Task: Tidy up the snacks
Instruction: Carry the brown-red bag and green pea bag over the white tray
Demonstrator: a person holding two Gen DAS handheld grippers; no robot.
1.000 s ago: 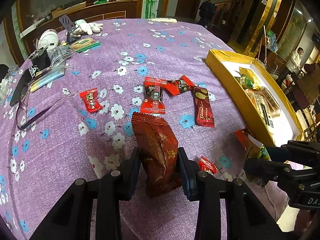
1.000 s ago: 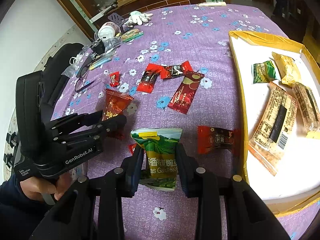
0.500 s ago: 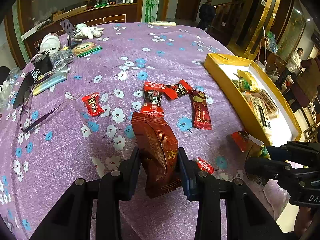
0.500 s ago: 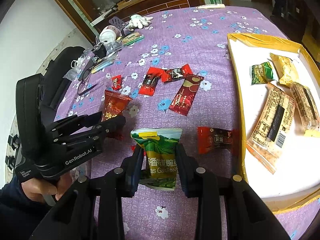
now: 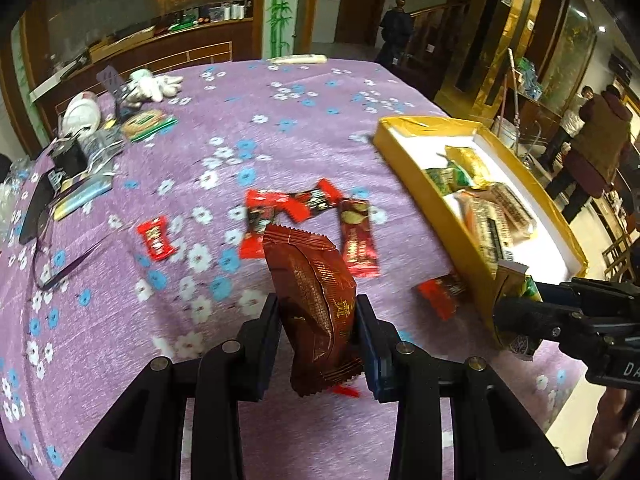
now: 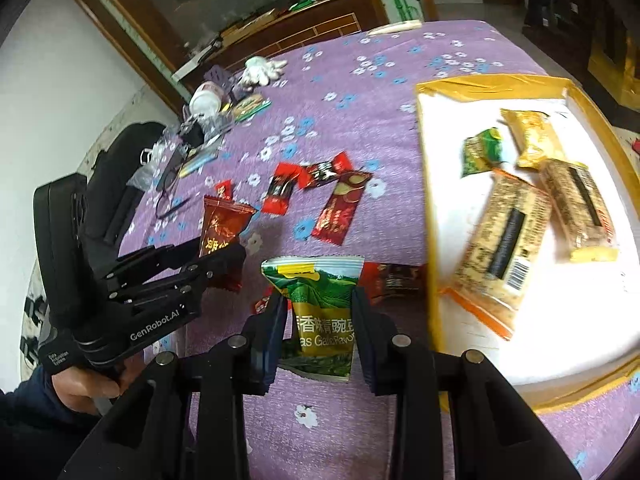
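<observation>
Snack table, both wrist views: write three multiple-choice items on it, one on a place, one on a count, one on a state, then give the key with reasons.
1. Where is the yellow box relative to the loose red wrappers on the purple cloth in the right wrist view?
A. To their right
B. To their left
C. Under them

2. How many packets lie inside the yellow box?
A. Two
B. Four
C. Seven

3. What is the left claw doing?
A. Standing open and empty
B. Gripping a dark red packet
C. Gripping a glove

Key: 1 A, the box wall runs along the right of the wrappers. 2 B, one green, one yellow and two long pale bars show on its white floor. 3 B, both pads press the dark red packet's sides; the right claw likewise grips a green packet.
</observation>
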